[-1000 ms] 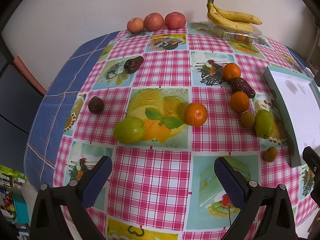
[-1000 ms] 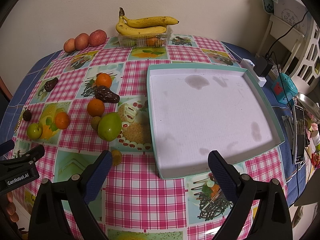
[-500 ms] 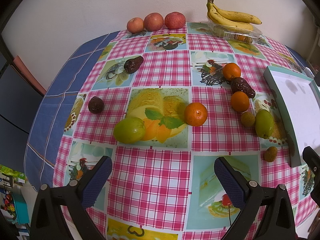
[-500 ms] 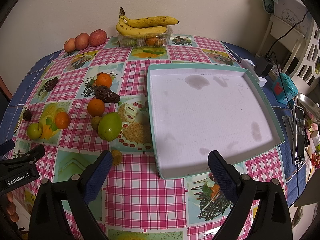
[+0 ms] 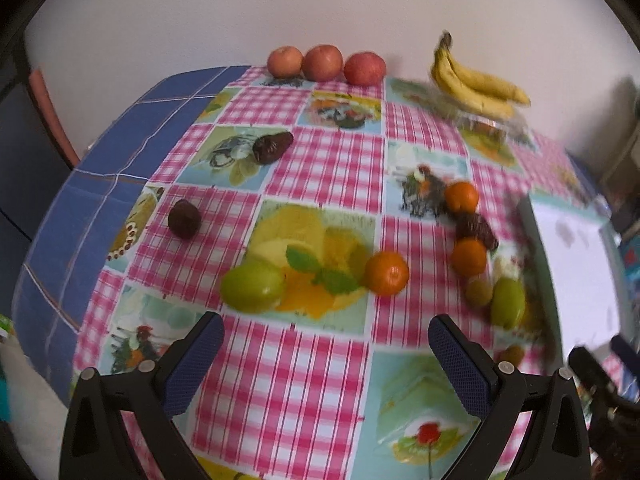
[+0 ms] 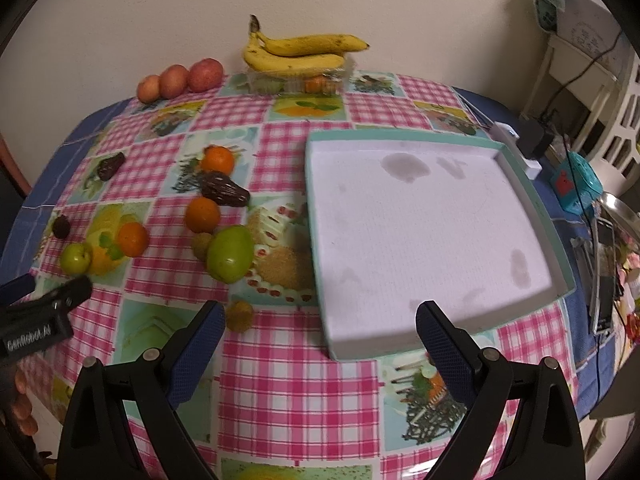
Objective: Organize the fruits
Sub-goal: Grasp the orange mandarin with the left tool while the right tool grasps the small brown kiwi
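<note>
Fruits (image 5: 386,278) lie ahead of both spread, empty grippers' fingers (image 6: 196,348)

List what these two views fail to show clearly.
- Fruit inside the clear container under the bananas: too small in the right wrist view, blurred in the left.
- Tray: cut off by the left wrist view's edge and motion-blurred.
- Small brownish fruit: partly hidden behind the left gripper.

Your left gripper (image 5: 326,354) hovers wide apart, holding nothing.
Ahead of you: green apple (image 5: 252,286) and orange (image 5: 386,273); tray (image 5: 576,272) far right, blurred.
</note>
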### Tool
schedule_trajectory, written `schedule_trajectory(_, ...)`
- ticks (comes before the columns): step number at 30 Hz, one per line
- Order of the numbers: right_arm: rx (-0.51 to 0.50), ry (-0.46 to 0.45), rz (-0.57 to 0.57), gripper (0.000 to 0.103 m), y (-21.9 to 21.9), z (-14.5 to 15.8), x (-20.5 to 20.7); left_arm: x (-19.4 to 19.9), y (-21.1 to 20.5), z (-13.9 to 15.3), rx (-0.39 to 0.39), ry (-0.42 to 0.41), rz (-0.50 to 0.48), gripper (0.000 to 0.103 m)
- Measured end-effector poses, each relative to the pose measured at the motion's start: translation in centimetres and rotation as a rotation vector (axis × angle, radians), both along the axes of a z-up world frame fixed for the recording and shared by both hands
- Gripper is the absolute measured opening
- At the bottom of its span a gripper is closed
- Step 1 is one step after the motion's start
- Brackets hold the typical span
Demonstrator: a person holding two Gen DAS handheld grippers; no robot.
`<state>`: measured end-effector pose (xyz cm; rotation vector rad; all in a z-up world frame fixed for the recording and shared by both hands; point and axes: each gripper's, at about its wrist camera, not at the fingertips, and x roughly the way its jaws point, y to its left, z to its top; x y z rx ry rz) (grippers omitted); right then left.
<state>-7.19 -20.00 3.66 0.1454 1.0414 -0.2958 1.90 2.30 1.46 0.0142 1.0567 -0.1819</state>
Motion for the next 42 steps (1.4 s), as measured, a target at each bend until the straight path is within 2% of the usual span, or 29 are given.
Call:
schedule_trajectory(5,0.055,-0.050,0.029,0.095,0.5,0.5,0.5,1.0,0.5,0.3,-0.062,-0.036,0.002,0.103)
schedule_trajectory(9,0.071,-0.071,0.032,0.077,0.5,0.7,1.2,1.4,1.4,0.8,-0.096,-0.084,0.019,0.103)
schedule_trajectory(10,0.083,-0.069,0.031,0.075,0.5,0.5,1.4,1.6,1.5,0.8,-0.102,-0.088,0.021,0.103)
schedule_trajectory(12,0.112,-0.059,0.030,0.064,0.4,0.2,1.7,2.0,1.9,0.8,-0.121,-0.072,0.029,0.103)
schedule_trajectory(14,0.134,-0.048,0.026,0.057,0.3,-0.2,2.0,2.4,2.1,0.9,-0.134,-0.048,0.046,0.103)
schedule_trajectory(22,0.198,-0.013,0.023,0.052,0.3,-1.0,3.3,3.7,-0.9,0.2,-0.125,0.047,0.009,0.103)
schedule_trajectory(25,0.195,0.010,0.030,0.051,0.4,-1.4,3.9,4.5,-1.9,-0.6,-0.143,0.098,0.000,0.096)
schedule_trajectory(27,0.197,0.037,0.035,0.048,0.4,-1.9,4.3,5.0,-2.6,-1.3,-0.146,0.132,-0.009,0.087)
schedule_trajectory(31,0.233,0.100,0.029,0.043,0.0,-3.5,4.7,5.5,-3.9,-3.1,-0.138,0.188,-0.033,0.081)
schedule_trajectory(33,0.244,0.124,0.036,0.042,0.0,-4.1,4.7,5.6,-4.0,-3.6,-0.151,0.212,-0.037,0.074)
schedule_trajectory(37,0.259,0.153,0.050,0.041,0.5,-4.9,4.6,5.9,-3.7,-4.5,-0.181,0.243,-0.020,0.073)
schedule_trajectory(42,0.272,0.181,0.057,0.038,0.9,-5.8,4.5,6.1,-3.9,-5.4,-0.186,0.272,-0.024,0.058)
